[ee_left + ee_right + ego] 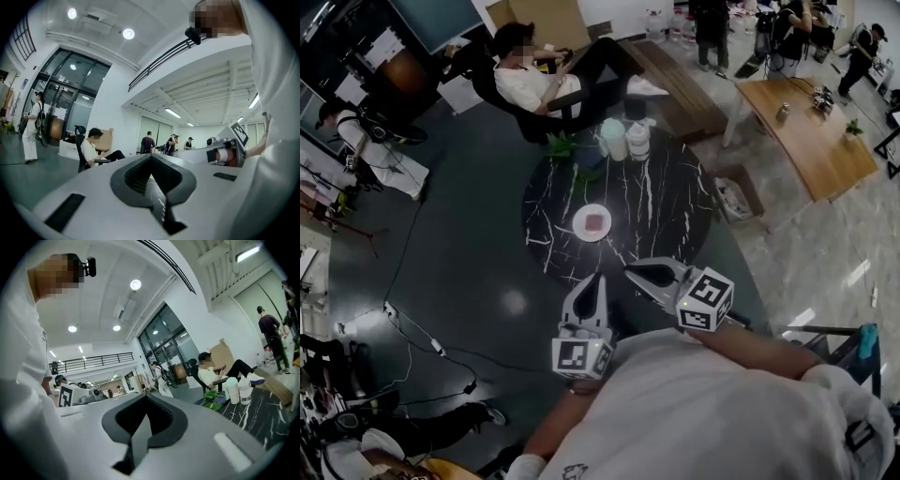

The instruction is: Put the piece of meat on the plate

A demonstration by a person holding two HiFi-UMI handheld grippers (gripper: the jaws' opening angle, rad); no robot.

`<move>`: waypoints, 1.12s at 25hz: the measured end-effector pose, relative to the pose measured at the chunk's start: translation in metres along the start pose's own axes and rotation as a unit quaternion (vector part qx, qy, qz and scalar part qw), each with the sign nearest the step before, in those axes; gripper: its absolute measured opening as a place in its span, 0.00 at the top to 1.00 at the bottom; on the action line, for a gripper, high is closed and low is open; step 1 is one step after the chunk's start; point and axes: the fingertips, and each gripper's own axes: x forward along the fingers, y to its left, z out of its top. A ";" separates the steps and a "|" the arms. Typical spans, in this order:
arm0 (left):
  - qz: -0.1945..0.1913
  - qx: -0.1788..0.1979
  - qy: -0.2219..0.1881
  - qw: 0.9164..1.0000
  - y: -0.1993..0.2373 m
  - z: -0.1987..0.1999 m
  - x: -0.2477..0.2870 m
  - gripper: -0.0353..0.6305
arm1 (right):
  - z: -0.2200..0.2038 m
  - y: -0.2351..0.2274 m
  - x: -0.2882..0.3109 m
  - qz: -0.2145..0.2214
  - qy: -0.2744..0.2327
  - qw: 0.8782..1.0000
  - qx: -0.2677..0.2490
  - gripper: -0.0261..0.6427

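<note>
Hovering near the table (pixel 675 206) edge: left gripper (pixel 599 280) and right gripper (pixel 630 272), all 2 clenched, empty; meat (pixel 596 221) on plate (pixel 580 231).

A plate (pixel 580 228) sat near the middle of the round table (pixel 675 216) at frame centre, with a piece of meat (pixel 597 221) on it. Two containers (pixel 613 139) and leaves (pixel 565 147) stood at the table's upper edge. At lower centre, the left claw (pixel 602 279) was just left of the right claw (pixel 630 272).

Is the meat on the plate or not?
On the plate: in the head view the reddish meat lies in the middle of the white plate, on the dark table.
</note>
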 end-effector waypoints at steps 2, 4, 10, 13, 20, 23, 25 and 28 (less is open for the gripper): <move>0.006 0.003 0.000 1.000 -0.009 -0.002 -0.011 0.94 | -0.002 0.011 -0.008 0.007 0.001 1.000 -0.001 0.96; 0.014 0.007 0.003 1.000 -0.015 -0.003 -0.024 0.94 | -0.006 0.023 -0.012 0.016 0.003 1.000 0.002 0.96; 0.041 0.013 0.005 0.999 -0.016 -0.002 -0.064 0.94 | -0.017 0.058 -0.013 0.033 0.004 0.999 -0.004 0.96; 0.046 0.015 0.009 0.999 -0.015 -0.005 -0.083 0.94 | -0.023 0.075 -0.012 0.034 0.004 0.999 -0.001 0.96; 0.006 0.016 0.029 0.999 -0.023 -0.016 -0.115 0.94 | -0.044 0.109 -0.012 0.002 0.010 1.000 -0.007 0.96; -0.010 0.010 0.018 1.000 -0.022 -0.012 -0.132 0.94 | -0.052 0.126 -0.012 -0.025 0.012 1.000 -0.002 0.96; -0.020 0.012 0.015 1.000 -0.024 -0.006 -0.148 0.94 | -0.056 0.144 -0.011 -0.036 0.013 0.999 -0.003 0.96; -0.030 0.010 0.014 0.999 -0.023 -0.001 -0.177 0.94 | -0.059 0.172 -0.008 -0.043 0.005 0.999 -0.011 0.96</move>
